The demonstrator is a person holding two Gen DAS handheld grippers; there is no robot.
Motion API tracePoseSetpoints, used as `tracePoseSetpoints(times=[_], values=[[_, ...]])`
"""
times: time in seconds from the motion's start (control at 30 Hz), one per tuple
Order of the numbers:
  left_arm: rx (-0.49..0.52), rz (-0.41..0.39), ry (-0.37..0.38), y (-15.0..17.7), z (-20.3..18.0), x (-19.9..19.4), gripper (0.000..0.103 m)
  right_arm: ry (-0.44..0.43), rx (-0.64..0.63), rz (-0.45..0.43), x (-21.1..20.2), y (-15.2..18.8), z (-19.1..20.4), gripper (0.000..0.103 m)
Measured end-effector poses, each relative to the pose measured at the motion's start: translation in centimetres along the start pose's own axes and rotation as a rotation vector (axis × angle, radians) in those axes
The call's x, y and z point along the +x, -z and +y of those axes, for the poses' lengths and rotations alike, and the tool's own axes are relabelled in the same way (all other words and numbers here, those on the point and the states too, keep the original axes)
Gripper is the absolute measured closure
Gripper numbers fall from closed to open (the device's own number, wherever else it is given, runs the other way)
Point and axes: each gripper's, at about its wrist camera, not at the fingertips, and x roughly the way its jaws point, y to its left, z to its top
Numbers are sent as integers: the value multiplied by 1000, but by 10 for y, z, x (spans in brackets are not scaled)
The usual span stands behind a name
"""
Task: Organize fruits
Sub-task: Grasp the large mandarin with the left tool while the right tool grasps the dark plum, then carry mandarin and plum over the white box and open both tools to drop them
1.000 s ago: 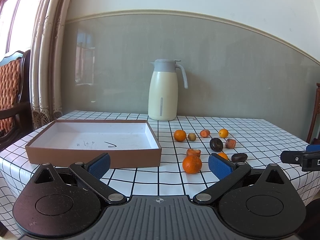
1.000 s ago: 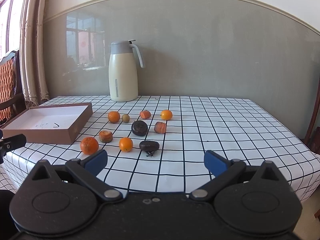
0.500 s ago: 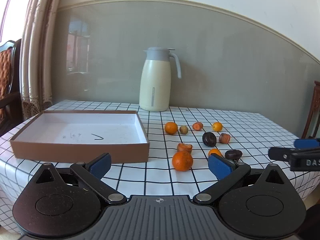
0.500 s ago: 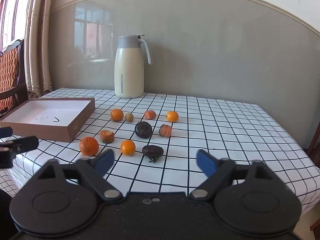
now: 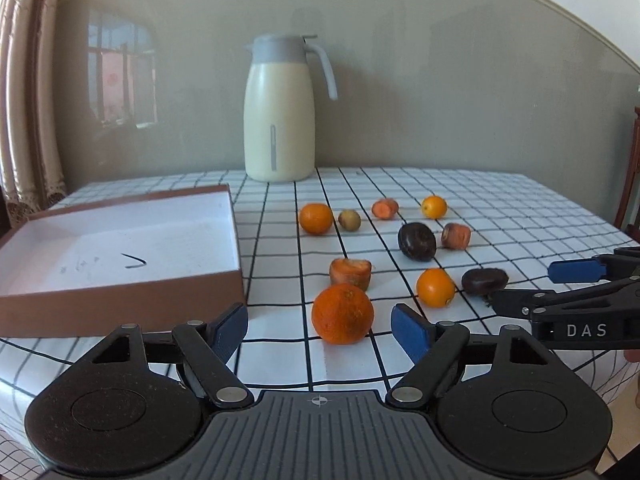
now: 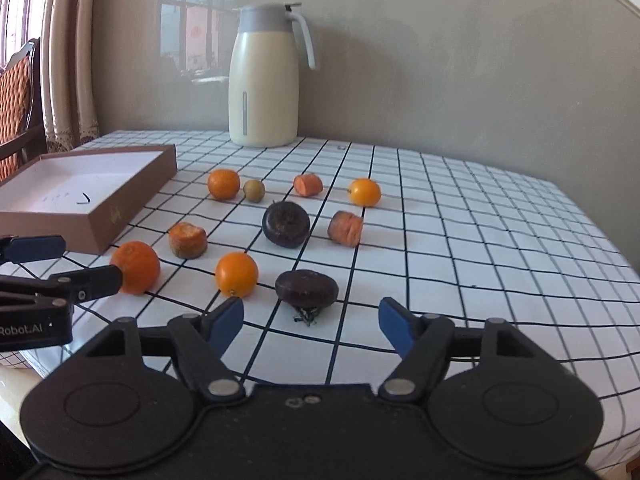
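Grey-green wall behind, curtain [image 6: 68, 52] on the left. Table with a black-grid white cloth [image 6: 460, 240] carries everything.

Landmark: brown box [image 5: 120, 248], shallow, white inside, a black tick mark on its floor, no fruit in it.

- Cream jug [image 5: 280, 108] with grey lid: beyond the box's far right corner, against the wall.
- Fruit, all on the cloth right of the box, none touching it:
  - big orange [image 5: 342, 314]: closest to the box's near right corner.
  - stubby orange-brown piece [image 5: 350, 272]: just behind the big orange.
  - small orange [image 5: 435, 287]: right of the big orange, farther from the box.
  - flat dark fruit [image 6: 306, 288]: next out from the small orange, stem debris on the cloth at its front.
  - round dark fruit [image 5: 417, 241]: behind those two.
  - far row out from the box's far end: orange [image 5: 316, 218], small olive-green fruit [image 5: 349, 220], two orange-red chunks, yellow-orange fruit [image 5: 434, 207].

Left gripper [image 5: 320, 326]: jaws closing, blue pads either side of the big orange with clear gaps, nothing gripped.
Right gripper [image 6: 310, 320]: jaws closing, lined up in front of the flat dark fruit, pads short of it, nothing gripped.
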Motion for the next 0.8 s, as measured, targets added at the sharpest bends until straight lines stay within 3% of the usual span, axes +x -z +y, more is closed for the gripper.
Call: tracePoseSetpoints(times=[0.23, 0.33, 0.43, 0.47, 0.5, 0.53, 0.57, 0.8], values=[[-14, 42, 25, 2, -3, 25, 25, -6, -21, -2, 23, -5, 3, 46], [-20, 61, 37, 3, -6, 33, 37, 3, -22, 18, 30, -8, 4, 52], [-1, 80, 30, 3, -11, 40, 38, 9, -29, 35, 37, -9, 5, 60], [13, 80, 26, 3, -13, 40, 38, 8, -27, 35, 38, -10, 5, 70], [24, 75, 23, 3, -15, 41, 40, 11, -22, 33, 38, -11, 5, 69], [28, 72, 25, 3, -16, 41, 59, 13, -25, 34, 39, -11, 5, 69], [30, 67, 26, 2, -17, 41, 62, 13, -21, 33, 39, -11, 4, 69], [3, 27, 32, -2, -8, 33, 62, 43, -4, 5, 31, -11, -1, 69]])
